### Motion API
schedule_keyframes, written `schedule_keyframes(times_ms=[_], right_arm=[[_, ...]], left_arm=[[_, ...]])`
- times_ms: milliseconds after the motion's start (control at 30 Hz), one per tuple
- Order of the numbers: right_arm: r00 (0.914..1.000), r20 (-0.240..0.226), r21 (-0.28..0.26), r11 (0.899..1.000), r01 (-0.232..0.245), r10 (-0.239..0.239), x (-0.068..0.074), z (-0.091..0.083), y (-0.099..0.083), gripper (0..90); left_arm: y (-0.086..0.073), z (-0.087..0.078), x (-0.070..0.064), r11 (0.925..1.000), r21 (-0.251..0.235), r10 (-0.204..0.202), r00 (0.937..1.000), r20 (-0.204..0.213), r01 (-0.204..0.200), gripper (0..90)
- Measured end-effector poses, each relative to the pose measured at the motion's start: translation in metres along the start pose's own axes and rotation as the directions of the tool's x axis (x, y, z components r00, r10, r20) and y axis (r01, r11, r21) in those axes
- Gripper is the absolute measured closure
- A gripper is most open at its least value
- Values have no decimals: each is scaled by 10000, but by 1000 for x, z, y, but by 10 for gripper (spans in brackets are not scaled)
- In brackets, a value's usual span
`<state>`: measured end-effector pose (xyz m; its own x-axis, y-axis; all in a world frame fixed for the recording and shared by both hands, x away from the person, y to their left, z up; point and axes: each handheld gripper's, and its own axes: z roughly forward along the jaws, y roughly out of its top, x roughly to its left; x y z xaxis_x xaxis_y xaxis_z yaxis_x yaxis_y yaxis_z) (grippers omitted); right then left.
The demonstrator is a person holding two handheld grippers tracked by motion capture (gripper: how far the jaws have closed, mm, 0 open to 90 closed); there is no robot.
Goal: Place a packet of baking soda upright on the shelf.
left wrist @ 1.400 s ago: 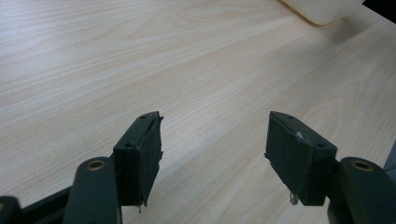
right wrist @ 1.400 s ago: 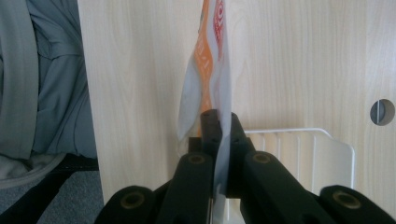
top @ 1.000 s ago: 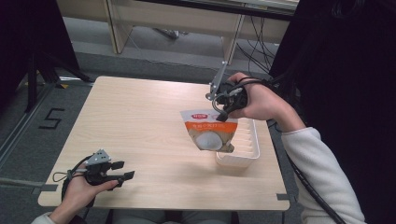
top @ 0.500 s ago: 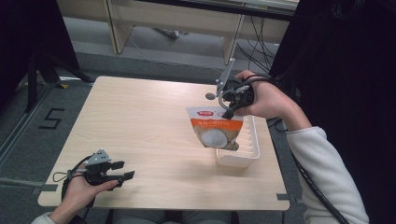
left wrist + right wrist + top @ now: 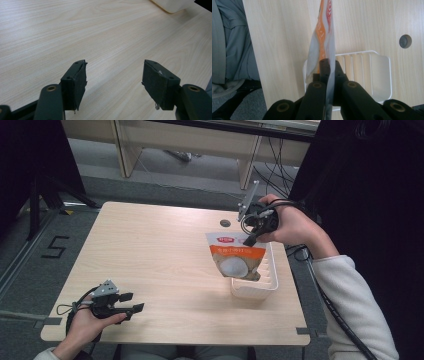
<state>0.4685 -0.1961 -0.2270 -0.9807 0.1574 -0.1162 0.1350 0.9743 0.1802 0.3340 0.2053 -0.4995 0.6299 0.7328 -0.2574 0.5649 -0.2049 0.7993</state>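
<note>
Right gripper point(image 5: 248, 239) clamped on pouch point(image 5: 236, 260) top, right of centre, above white tray point(image 5: 270, 285); left gripper point(image 5: 131, 302) jaws apart, lower left

A light wooden table point(image 5: 150, 260) stood on a grey floor point(image 5: 30, 255), its top pale and evenly lit, with a small round hole point(image 5: 225, 223) near the far edge. A dark figure "5" point(image 5: 55, 247) was marked on the floor left of the table. Beyond the far edge ran pale wooden furniture legs point(image 5: 122, 147), with black cables point(image 5: 275, 175) hanging beside them. Dark shapes point(image 5: 35, 160) closed off the far left, and the right side lay in deep shadow.
</note>
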Motion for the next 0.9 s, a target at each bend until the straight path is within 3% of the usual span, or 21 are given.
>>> schedule_keyframes(times_ms=[33,67,667,700,733,900], right_arm=[[10000,-18,-26,10000,95,-95,-1,0,-1,900],[9997,64,102,9997,-220,219,0,-1,-2,900],[9998,-110,228,9996,-186,189,-6,2,-19,900],[9984,-59,389,9977,-554,557,-3,1,-19,900],[9997,-163,281,9994,-199,203,-6,3,-20,900],[9996,-227,351,9992,-188,196,-7,5,-23,900]], left_arm=[[0,0,0,10000,-3,1,10000,2,-1,354],[0,0,0,10000,-4,-1,10000,1,1,354],[0,0,0,10000,41,-80,10000,-40,80,354],[0,0,0,10000,45,-84,10000,-42,84,354],[0,0,0,10000,38,-31,10000,-34,31,354],[0,0,0,9999,47,-88,10000,-39,88,354]])
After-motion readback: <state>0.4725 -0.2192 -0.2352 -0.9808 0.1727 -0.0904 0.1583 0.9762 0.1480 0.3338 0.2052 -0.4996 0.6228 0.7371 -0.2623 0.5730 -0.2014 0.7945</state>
